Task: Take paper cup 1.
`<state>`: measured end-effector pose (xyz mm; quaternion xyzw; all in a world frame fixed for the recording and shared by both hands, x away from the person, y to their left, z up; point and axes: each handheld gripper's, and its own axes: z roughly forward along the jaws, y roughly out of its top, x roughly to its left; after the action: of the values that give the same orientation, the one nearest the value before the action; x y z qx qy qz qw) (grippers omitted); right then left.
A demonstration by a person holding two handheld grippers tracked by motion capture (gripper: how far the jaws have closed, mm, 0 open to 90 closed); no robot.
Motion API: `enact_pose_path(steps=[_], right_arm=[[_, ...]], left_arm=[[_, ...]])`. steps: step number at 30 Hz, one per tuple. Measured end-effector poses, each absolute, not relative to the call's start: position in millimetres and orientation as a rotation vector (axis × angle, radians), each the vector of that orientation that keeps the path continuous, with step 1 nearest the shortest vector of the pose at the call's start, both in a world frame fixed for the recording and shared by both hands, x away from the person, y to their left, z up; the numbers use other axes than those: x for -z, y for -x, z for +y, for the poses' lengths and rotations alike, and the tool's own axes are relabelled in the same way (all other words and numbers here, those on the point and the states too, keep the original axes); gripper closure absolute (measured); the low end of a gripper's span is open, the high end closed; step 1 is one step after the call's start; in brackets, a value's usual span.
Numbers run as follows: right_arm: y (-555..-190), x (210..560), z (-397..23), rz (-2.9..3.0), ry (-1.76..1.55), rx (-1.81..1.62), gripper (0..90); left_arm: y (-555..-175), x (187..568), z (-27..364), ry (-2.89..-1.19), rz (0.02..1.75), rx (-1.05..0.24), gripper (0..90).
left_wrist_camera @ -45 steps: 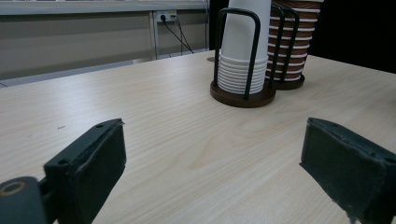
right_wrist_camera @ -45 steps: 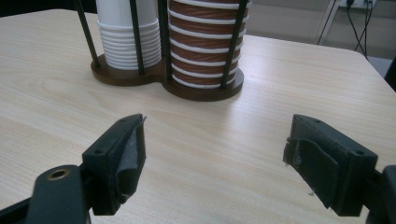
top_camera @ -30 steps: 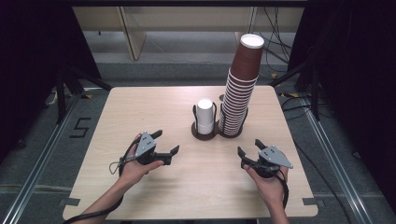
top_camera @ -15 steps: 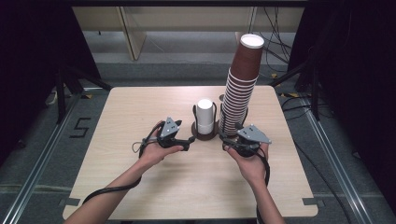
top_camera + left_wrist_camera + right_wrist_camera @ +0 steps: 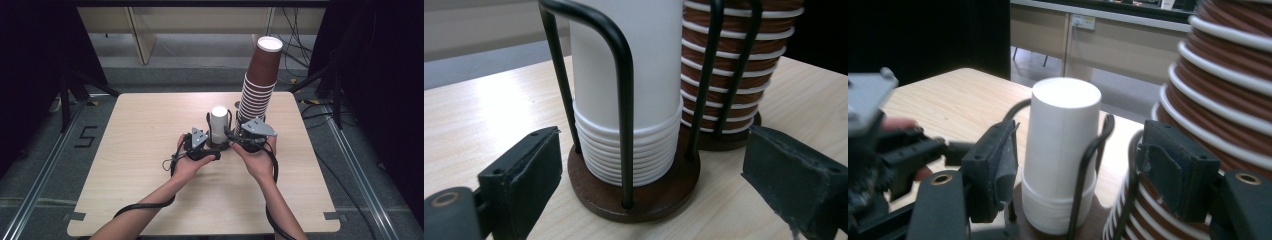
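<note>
Left gripper point(image 5: 216, 150): your left hand point(image 5: 187, 162) holds it low at the base of the white cup stack; its jaws have just been opening and stand released, one each side of the holder base, pressing on nothing.
Right gripper point(image 5: 234, 140): your right hand point(image 5: 257, 160) holds it against the near side of the holder; its jaws have just been closing, yet they grip nothing. In the right gripper view they flank the white stack with clear gaps.
White cup stack point(image 5: 218, 125): upright inside the black wire hoops point(image 5: 621, 100) on a round brown base point(image 5: 644, 192), at the table's middle.
Brown cup stack point(image 5: 257, 85): tall, leaning slightly, just beside the white stack in its own hoops.
Table point(image 5: 125, 150): light wood, bearing the holder.
</note>
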<state>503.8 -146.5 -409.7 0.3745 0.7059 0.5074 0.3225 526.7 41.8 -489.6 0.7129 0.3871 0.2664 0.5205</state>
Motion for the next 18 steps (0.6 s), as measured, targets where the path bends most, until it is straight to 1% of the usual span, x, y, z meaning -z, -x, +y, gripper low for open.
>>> enact_pose_path(steps=[2,3,12,18], right_arm=[[-509,408,-143,1.846,-0.969,-1.336,32.3],[-511,407,-142,1.852,-0.976,-1.333,32.4],[-528,399,-133,1.886,-0.998,-1.317,34.0],[-540,397,-123,1.909,-1.006,-1.298,37.2]], left_arm=[[-528,491,39,-1.701,0.944,-0.649,13.7],[-530,491,38,-1.696,0.96,-0.643,14.1],[-537,495,35,-1.709,1.018,-0.643,14.0],[-546,500,30,-1.705,1.065,-0.635,14.3]])
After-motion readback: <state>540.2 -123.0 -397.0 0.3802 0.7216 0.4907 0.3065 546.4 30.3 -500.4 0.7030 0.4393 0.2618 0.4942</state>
